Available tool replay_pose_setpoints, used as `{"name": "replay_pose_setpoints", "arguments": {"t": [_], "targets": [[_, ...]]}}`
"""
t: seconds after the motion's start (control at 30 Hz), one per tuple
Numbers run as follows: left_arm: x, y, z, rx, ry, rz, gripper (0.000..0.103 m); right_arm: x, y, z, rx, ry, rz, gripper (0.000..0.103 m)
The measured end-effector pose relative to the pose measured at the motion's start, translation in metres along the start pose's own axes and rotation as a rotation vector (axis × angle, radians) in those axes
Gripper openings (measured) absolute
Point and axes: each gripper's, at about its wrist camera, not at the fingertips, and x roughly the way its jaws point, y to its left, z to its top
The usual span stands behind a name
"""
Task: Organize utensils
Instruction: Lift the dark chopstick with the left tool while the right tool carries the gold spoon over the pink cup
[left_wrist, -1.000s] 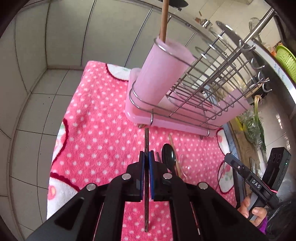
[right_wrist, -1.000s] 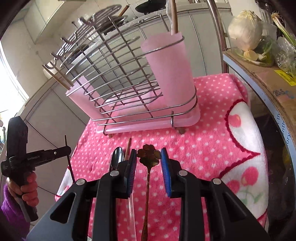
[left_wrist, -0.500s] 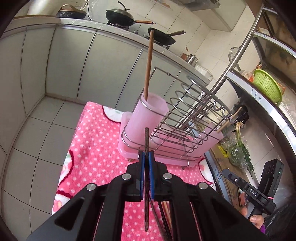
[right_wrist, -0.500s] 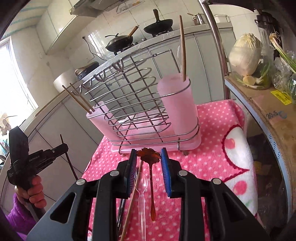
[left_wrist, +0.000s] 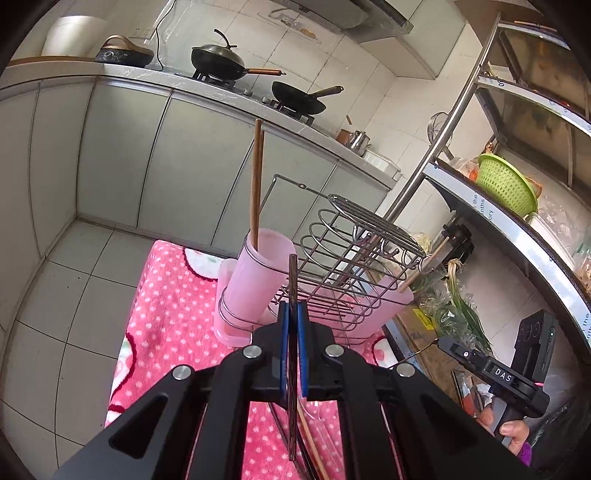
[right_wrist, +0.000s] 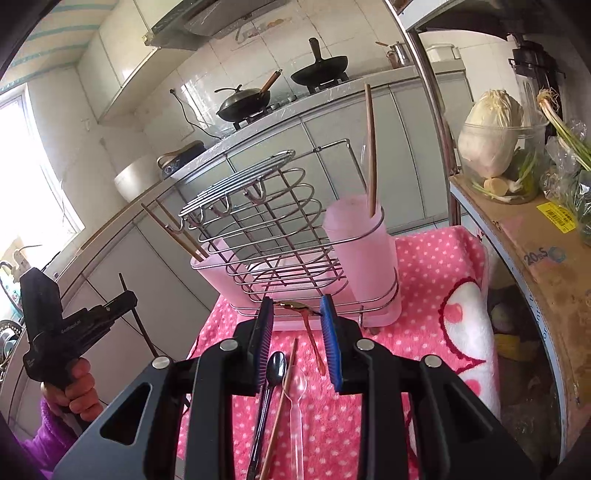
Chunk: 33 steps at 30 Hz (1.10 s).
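My left gripper (left_wrist: 292, 314) is shut on a dark wooden chopstick (left_wrist: 292, 291), held upright in front of the wire drying rack (left_wrist: 343, 266). The rack's near pink cup (left_wrist: 255, 273) holds a brown chopstick (left_wrist: 256, 177). My right gripper (right_wrist: 297, 306) is shut on the flower-shaped head of a bronze spoon (right_wrist: 312, 332), which hangs tilted above the pink dotted cloth (right_wrist: 436, 266). Below it on the cloth lie a black spoon (right_wrist: 275, 369), a clear plastic spoon (right_wrist: 295, 387) and a light chopstick (right_wrist: 282, 398). The left gripper also shows in the right wrist view (right_wrist: 125, 295).
The rack's far pink cup (right_wrist: 214, 269) holds two chopsticks. A cardboard box (right_wrist: 528, 240) with cabbage and greens stands right of the cloth. A metal shelf post (left_wrist: 436, 147) rises behind the rack. Grey cabinets and a stove with pans are behind.
Both grippers have risen and tilted up, each carrying its utensil. The bronze spoon came off the cloth; the chopstick now stands level with the rack's cup.
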Motion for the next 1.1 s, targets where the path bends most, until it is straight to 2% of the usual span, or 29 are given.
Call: {"name": "replay_pose_setpoints", "arguments": {"t": [0.47, 0.77, 0.97, 1.1], "targets": [[-0.003, -0.011, 0.035, 0.03, -0.08, -0.003, 0.004, -0.018, 0.024, 0.045, -0.057, -0.013, -0.011, 0.027], [-0.003, -0.037, 0.085, 0.101, -0.219, 0.002, 0.004, -0.033, 0.042, 0.108, -0.099, -0.088, -0.013, 0.027], [0.004, -0.046, 0.12, 0.143, -0.296, 0.04, 0.004, -0.038, 0.046, 0.149, -0.107, -0.142, -0.031, 0.027], [0.015, -0.05, 0.132, 0.168, -0.331, 0.081, 0.004, -0.038, 0.046, 0.172, -0.123, -0.172, -0.062, 0.027]]}}
